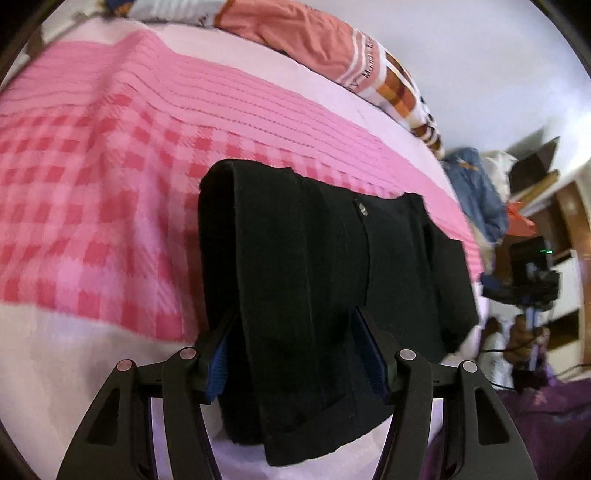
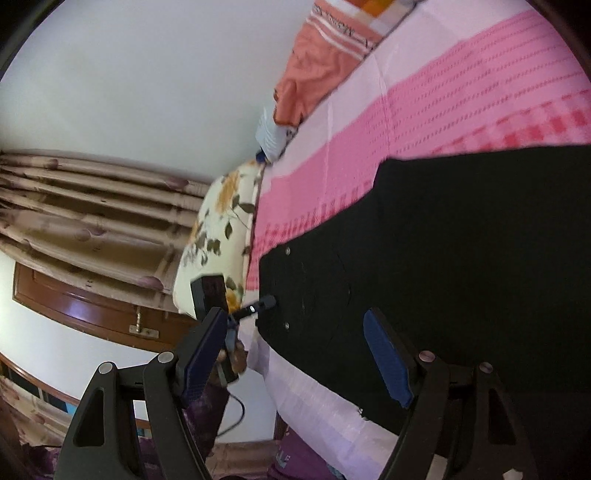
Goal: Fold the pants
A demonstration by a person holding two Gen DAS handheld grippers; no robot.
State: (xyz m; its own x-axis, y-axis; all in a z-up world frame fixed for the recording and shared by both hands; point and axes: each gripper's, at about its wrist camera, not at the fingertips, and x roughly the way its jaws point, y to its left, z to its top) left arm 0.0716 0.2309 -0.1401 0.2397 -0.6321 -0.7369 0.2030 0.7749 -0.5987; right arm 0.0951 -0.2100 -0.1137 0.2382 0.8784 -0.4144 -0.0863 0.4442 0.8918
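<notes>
Pants (image 1: 295, 295) lie mid-frame on the bed (image 1: 92, 221), already folded into a compact stack; perhaps one fold remains. Left gripper (image 1: 295, 354) and right gripper (image 2: 295, 354) both gape, holding nothing.

One black pants (image 1: 317, 280), folded, centre frame. Two metal studs (image 2: 287, 251) at lower centre, right view. One pink checked bedspread (image 1: 92, 192). One orange pillow (image 1: 295, 33), top. One floral pillow (image 2: 218, 236), centre left.
</notes>
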